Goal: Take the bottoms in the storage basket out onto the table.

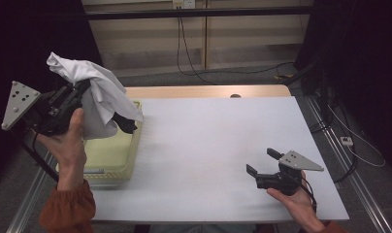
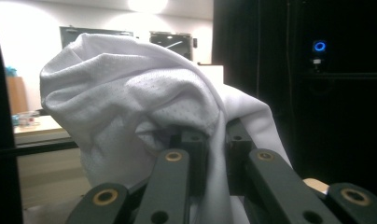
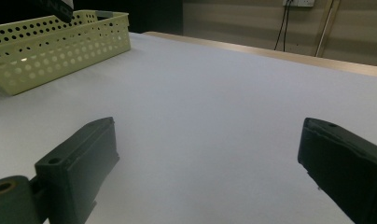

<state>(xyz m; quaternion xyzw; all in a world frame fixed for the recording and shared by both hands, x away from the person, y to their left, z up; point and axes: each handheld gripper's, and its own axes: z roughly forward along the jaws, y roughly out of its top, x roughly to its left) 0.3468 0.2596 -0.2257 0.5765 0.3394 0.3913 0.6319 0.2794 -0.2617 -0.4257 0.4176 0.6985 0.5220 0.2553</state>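
White cloth [image 1: 99,97] is what I have in hand, bunched and lifted clear above the left side of the desk [image 1: 208,145]. Nearest to me on the right, my right gripper [image 1: 263,162] sits low over the desk's near right part, cradled in the right hand [image 1: 293,196]. From the right gripper view I see its jaws standing wide apart with nothing between them, just bare white desk surface. It is well apart from the cloth. On the near left, my left hand [image 1: 68,145] raises the left gripper [image 1: 94,104] above the pale yellow-green basket [image 1: 117,155], which rests on the desk's left edge; its perforated wall shows in the right gripper view [image 3: 60,44]. In the left gripper view the jaws are closed tight on a fold of the cloth [image 2: 130,102], the fabric pinched between them and billowing up and over the gripper. The rest of the cloth drapes down toward the basket's far end. Farther off, beyond the desk's wooden far edge, cables [image 1: 189,53] hang down a pale wall.
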